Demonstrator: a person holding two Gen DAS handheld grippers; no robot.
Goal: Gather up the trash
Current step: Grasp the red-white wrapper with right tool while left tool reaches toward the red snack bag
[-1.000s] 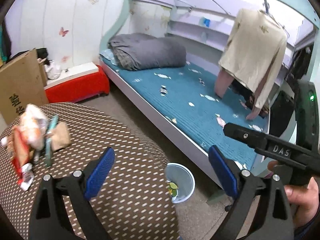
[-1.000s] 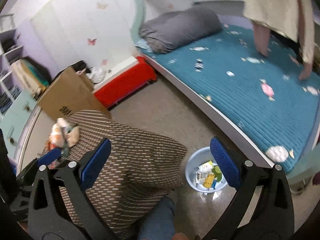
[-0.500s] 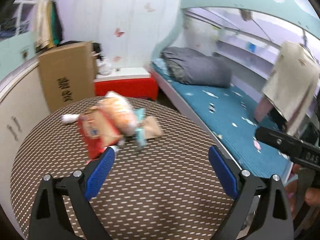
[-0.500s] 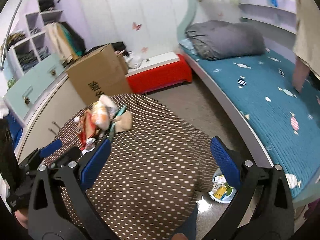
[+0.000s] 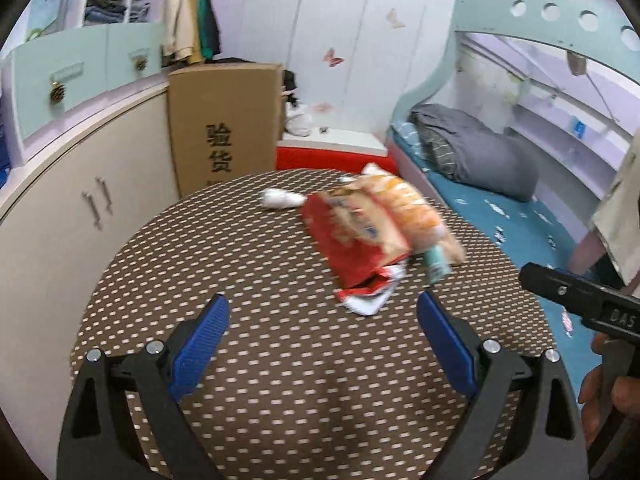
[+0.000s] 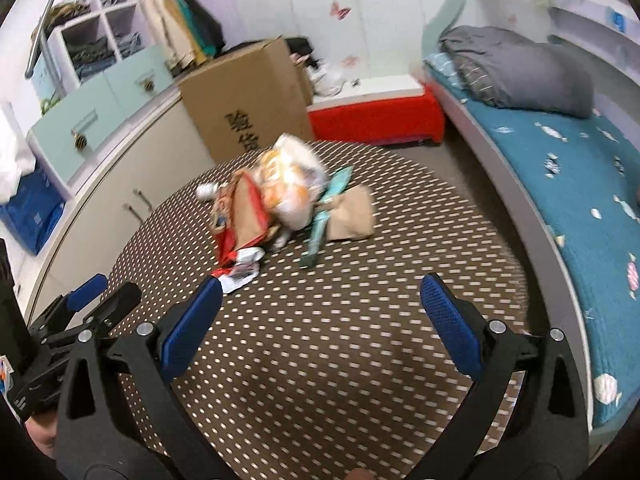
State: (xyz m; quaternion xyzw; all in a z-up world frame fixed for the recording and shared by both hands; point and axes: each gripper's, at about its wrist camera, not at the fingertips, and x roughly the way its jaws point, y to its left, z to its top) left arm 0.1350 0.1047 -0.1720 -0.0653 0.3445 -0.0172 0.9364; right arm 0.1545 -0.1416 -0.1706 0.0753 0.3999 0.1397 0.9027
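Note:
A pile of trash lies on the round brown dotted table (image 5: pixel 248 264): a red snack bag (image 5: pixel 352 236), a clear bread bag (image 5: pixel 404 204), a teal wrapper (image 5: pixel 436 260), a crumpled white tissue (image 5: pixel 276 199) and a small red-white wrapper (image 5: pixel 370 296). The same pile shows in the right wrist view (image 6: pixel 280 200), with a brown paper bag (image 6: pixel 352 216). My left gripper (image 5: pixel 324 340) is open and empty, just short of the pile. My right gripper (image 6: pixel 320 328) is open and empty, over the table's near part. The left gripper also shows in the right wrist view (image 6: pixel 92 300).
A cardboard box (image 5: pixel 224 120) stands behind the table beside a beige cabinet (image 5: pixel 80 184). A red bench (image 6: pixel 376 120) and a bed with a teal sheet (image 6: pixel 560 168) lie to the right. The trash bin is out of view.
Both views have swung left from the bed and the floor bin to the table. The trash pile now lies ahead of both open grippers. Nothing was taken hold of.

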